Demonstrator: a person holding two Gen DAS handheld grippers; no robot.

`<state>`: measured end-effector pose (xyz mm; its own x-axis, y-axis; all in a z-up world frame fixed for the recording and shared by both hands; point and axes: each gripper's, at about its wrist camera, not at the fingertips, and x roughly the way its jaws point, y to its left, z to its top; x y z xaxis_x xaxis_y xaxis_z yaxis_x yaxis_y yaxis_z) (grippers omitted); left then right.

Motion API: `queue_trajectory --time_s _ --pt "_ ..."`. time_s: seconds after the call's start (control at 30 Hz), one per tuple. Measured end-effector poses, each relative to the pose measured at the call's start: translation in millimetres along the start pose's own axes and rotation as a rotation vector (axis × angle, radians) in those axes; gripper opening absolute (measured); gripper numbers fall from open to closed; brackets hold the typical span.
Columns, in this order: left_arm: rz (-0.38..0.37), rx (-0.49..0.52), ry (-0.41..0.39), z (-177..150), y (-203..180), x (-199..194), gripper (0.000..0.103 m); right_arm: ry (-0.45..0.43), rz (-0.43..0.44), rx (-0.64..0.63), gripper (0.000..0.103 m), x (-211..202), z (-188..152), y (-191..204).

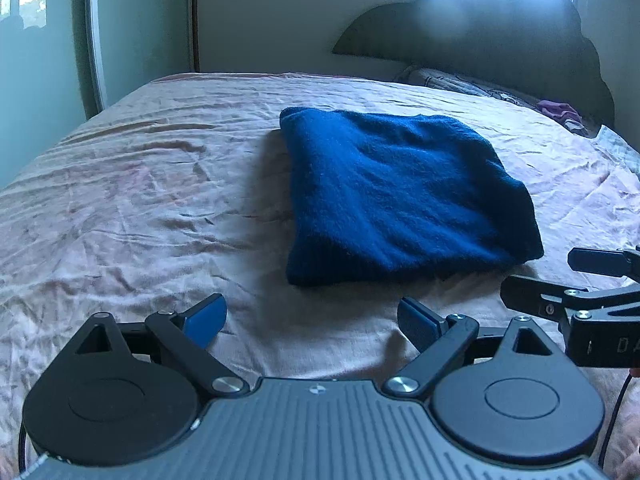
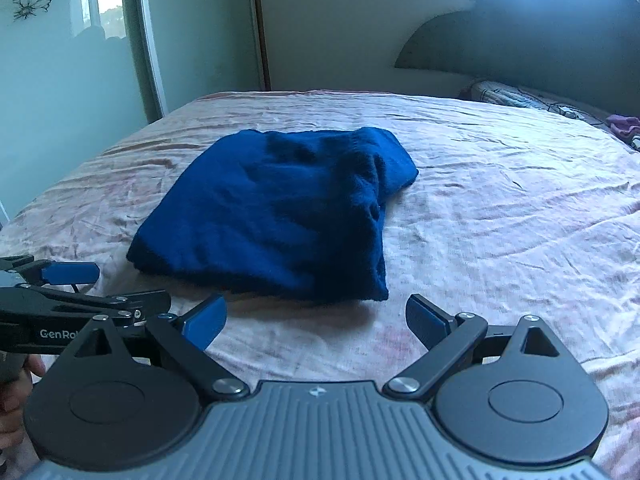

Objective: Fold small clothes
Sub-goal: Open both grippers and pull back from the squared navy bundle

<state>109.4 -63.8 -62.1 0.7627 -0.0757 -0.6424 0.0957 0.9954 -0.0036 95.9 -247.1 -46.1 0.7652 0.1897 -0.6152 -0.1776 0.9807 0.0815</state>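
Blue knit garment [image 1: 404, 196] lies folded on the pink bedsheet [image 1: 140, 184]; left gripper [image 1: 312, 320] and right gripper [image 2: 316, 320] hover near it, jaws apart, empty.

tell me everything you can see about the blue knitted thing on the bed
The blue garment is a deep blue, fuzzy knit, apparently wool or fleece, folded into a compact, roughly square bundle of several layers. A darker ribbed band runs along its near edge, and the right wrist view shows a thick fold down one side. It lies flat near the middle of the wrinkled pink bedsheet, which is all that touches it. Both grippers are short of its near edge, jaws open and apart from it.
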Motion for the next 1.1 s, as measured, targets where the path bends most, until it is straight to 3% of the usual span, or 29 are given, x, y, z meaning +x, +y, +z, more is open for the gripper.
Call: queue_trajectory --time_s 0.27,0.43,0.6,1.1 --pt "0.004 -0.008 -0.003 -4.6 0.4 -7.2 0.095 0.0 0.017 -0.008 0.097 -12.1 -0.6 7.7" --pt "0.003 -0.024 -0.009 -8.5 5.3 -9.6 0.096 -0.006 0.084 0.014 0.097 -20.8 0.4 10.4" --pt "0.001 -0.051 -0.002 -13.2 11.4 -7.9 0.097 0.005 -0.008 -0.012 0.098 -10.3 -4.9 13.9" --pt "0.044 -0.029 -0.043 -20.9 13.5 -11.1 0.1 0.011 -0.086 -0.072 0.098 -0.8 -16.3 25.0"
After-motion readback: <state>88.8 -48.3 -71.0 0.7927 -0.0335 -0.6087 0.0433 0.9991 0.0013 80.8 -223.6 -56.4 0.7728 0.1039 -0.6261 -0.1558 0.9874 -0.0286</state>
